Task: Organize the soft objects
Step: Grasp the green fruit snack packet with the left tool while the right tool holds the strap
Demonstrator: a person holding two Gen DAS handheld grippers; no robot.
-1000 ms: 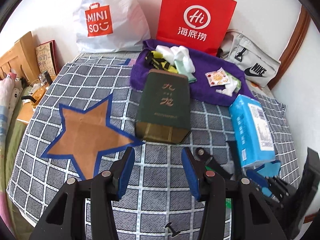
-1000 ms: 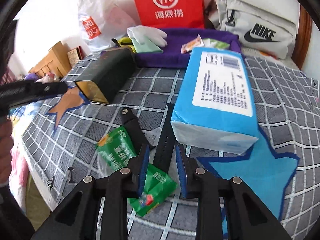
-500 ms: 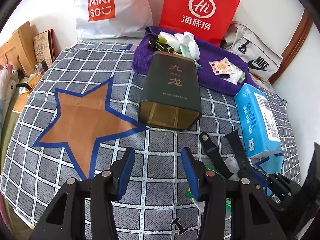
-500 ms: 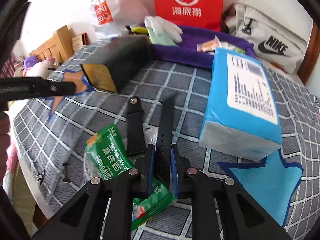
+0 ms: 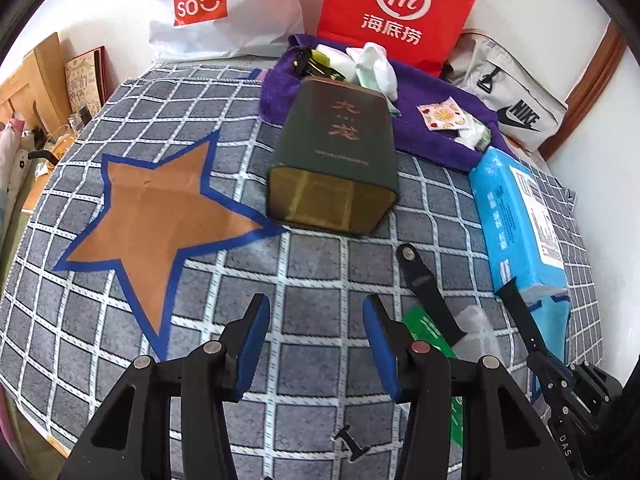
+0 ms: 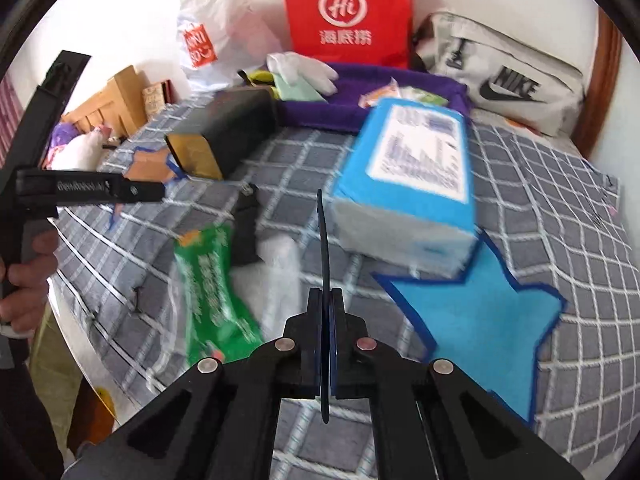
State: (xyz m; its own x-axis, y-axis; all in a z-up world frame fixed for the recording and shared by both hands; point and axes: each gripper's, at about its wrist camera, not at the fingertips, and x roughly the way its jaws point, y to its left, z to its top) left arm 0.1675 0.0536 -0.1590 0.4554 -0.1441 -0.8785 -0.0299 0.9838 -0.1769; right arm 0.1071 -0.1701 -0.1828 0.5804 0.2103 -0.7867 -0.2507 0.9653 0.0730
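Right gripper: fingers have just been closing and are clamped on a black strap, seen edge-on, presumably for sorting.
Left gripper: fingers partly open, nothing held, kept free over the bed.
Straps: two counted; the second strap is laid on the bed.
Star patches: two counted, brown star and blue star, probably sorting targets.

"MINISO" printed in white on the orange logo of the white plastic bag. "Hi" with Chinese characters on the red paper bag. "NIKE" on the grey pouch. Gold Chinese characters on the dark green tin.
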